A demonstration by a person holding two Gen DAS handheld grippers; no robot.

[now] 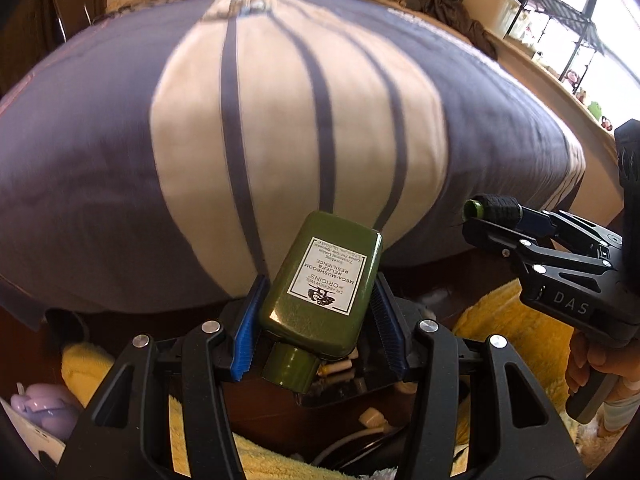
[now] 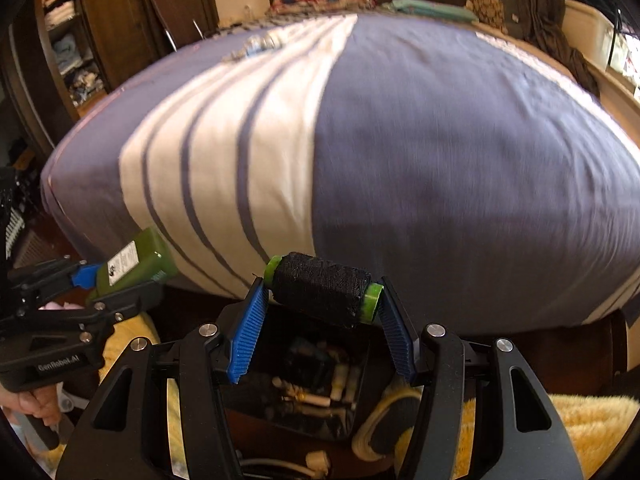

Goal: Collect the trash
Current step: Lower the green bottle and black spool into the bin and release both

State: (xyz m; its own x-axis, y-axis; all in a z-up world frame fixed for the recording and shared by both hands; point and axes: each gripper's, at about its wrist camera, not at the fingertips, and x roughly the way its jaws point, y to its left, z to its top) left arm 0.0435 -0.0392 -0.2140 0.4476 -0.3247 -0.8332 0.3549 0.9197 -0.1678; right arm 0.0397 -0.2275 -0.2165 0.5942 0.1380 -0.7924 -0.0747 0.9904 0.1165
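Note:
My left gripper [image 1: 316,300] is shut on a green lotion bottle [image 1: 324,276] with a white label, cap end toward the camera, held above a black bin [image 1: 336,388]. My right gripper [image 2: 324,300] is shut on a spool of black thread [image 2: 324,294] with green ends, held crosswise above the black bin [image 2: 304,396], which holds several small items. The right gripper with the spool [image 1: 492,208] shows at the right of the left wrist view. The left gripper with the bottle [image 2: 132,268] shows at the left of the right wrist view.
A bed with a purple and white striped cover [image 1: 280,128] fills the space ahead [image 2: 360,152]. A yellow fluffy rug [image 1: 520,328] lies around the bin. A wardrobe [image 2: 80,40] stands at left; shelves by a window [image 1: 560,32] at right.

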